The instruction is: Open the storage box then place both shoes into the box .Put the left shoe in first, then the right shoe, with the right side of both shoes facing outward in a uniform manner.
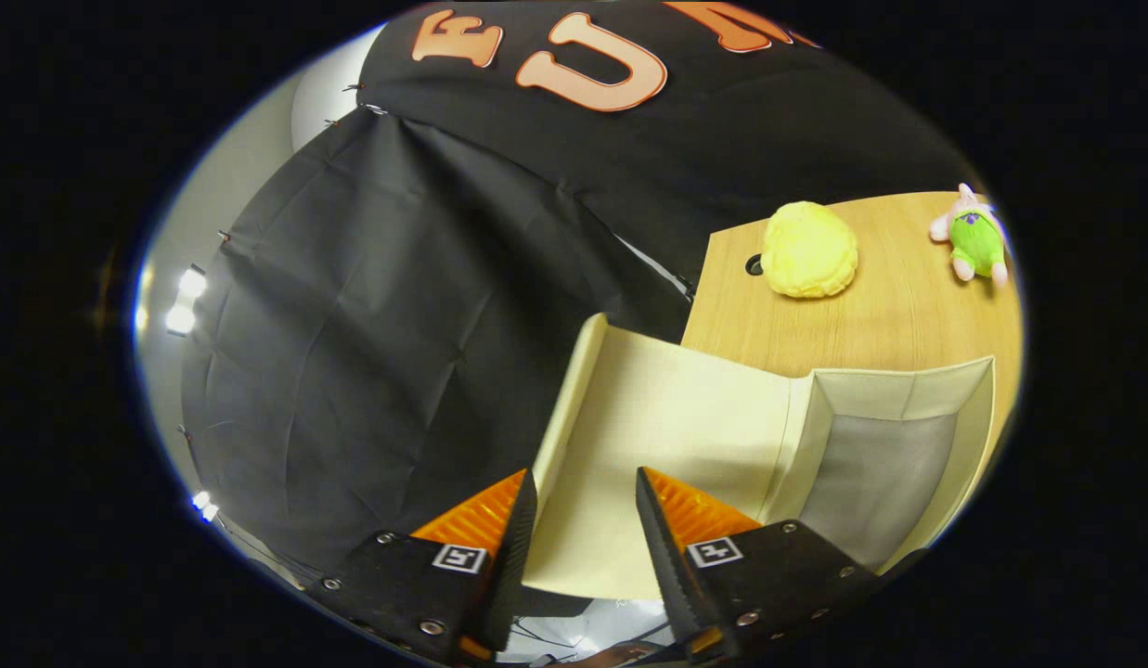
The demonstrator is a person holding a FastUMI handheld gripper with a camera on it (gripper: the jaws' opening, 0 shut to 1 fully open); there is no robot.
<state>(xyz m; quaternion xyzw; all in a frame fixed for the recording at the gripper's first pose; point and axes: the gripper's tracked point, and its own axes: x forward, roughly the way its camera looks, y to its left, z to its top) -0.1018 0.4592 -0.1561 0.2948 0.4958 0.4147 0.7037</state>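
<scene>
The cream storage box [894, 382] stands open on the wooden table [908, 320], and its grey inside [875, 464] holds nothing that I can see. Its lid [671, 417] is swung back past the table's edge, with its inner face turned toward me. My gripper [585, 478] is open. The lid's raised side edge and inner face lie just ahead of the gap between the fingers. I see no finger pressing on it. The box itself is ahead and to the right of the right finger.
A yellow plush toy [808, 250] lies on the table beyond the box, next to a cable hole [754, 265]. Further right is a small green and pink plush toy [975, 243]. Black cloth hangs behind and to the left, with bright lamps [186, 297] beside it.
</scene>
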